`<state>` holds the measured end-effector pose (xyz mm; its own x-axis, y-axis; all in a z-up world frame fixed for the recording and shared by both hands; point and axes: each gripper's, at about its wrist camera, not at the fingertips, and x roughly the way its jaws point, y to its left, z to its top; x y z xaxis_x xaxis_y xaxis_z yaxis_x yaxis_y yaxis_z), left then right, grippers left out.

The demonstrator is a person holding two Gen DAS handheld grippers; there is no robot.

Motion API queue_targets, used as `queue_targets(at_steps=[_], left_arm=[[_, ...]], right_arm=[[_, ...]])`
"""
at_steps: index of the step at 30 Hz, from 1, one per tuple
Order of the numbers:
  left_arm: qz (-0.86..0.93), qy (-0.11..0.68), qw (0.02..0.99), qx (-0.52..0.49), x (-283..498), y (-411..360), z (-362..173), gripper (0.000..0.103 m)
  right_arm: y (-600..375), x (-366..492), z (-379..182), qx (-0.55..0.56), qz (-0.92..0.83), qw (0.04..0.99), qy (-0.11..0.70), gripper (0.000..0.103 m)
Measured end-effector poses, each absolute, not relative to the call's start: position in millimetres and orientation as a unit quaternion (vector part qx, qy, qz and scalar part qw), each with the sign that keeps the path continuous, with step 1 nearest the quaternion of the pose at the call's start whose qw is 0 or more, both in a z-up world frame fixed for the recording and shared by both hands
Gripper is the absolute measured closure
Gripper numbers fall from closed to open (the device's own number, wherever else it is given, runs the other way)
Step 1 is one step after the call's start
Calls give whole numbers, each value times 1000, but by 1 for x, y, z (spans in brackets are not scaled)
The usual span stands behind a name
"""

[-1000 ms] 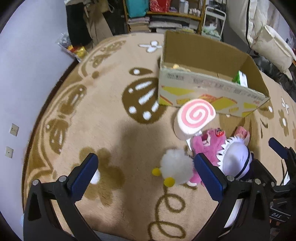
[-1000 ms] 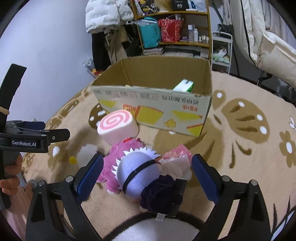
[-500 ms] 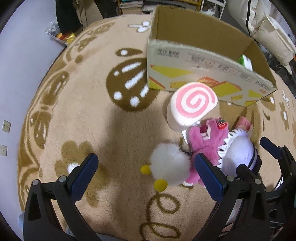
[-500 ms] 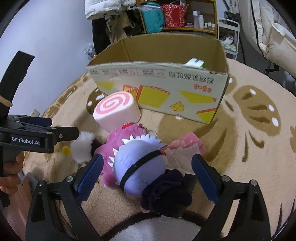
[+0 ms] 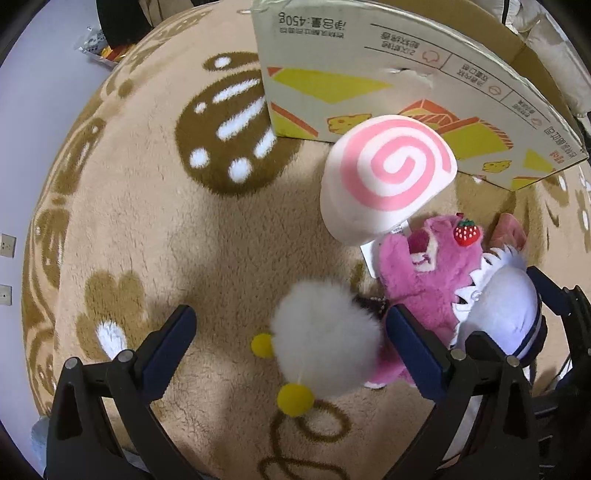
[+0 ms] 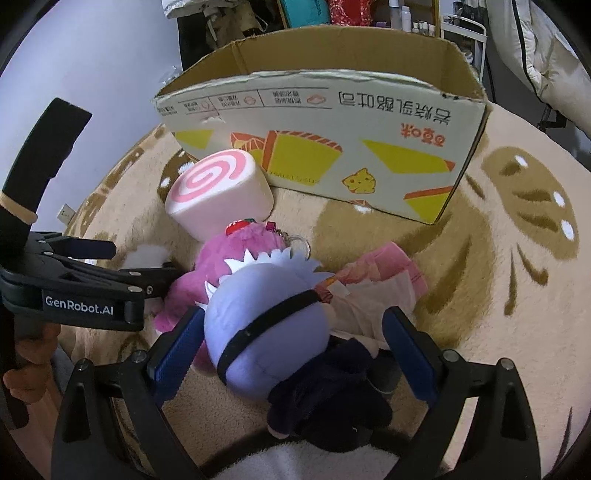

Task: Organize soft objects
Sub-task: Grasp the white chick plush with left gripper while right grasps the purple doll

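Note:
Soft toys lie in a pile on the rug in front of a cardboard box. A white fluffy toy with yellow feet sits between the fingers of my open left gripper, nearer the right finger. A lavender-headed plush doll with a black band lies between the fingers of my open right gripper. Beside them are a pink plush bear and a pink-swirl roll cushion.
The beige patterned rug spreads left of the toys. A pink cloth lies right of the doll. Shelves and hanging clothes stand behind the box. A hand holds the left gripper's handle.
Both grippers have come down and forward toward the toys. The white fluffy toy is now between the left fingers and the doll's head between the right fingers. Both stay open.

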<state>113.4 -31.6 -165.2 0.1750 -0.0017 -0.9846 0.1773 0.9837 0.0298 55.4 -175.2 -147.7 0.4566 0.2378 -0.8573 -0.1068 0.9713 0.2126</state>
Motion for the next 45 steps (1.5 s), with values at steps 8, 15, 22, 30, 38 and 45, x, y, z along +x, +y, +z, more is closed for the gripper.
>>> queue_targets(at_steps=[8,15,22,30,38,45], left_arm=[[-89,666,741,8,116,-26,-178,41],[-123,657,743,22,111,-42,-176,68],[-120,652,748,22,106,-46,-175,71],[-112,646,755,19,112,-33,-164,71],[-111,629,769,28,105,-29,-153,71],[-112,606,787,26,105,-24,-134,71]], right_arm=[[-172,61,-155,65,109,843,523,8],[-166,59,-154,62,113,843,522,12],[-165,55,-150,52,121,846,517,24],[-167,55,-147,51,116,850,511,25],[-178,51,-141,63,110,857,499,25],[-190,49,-137,84,104,861,490,25]])
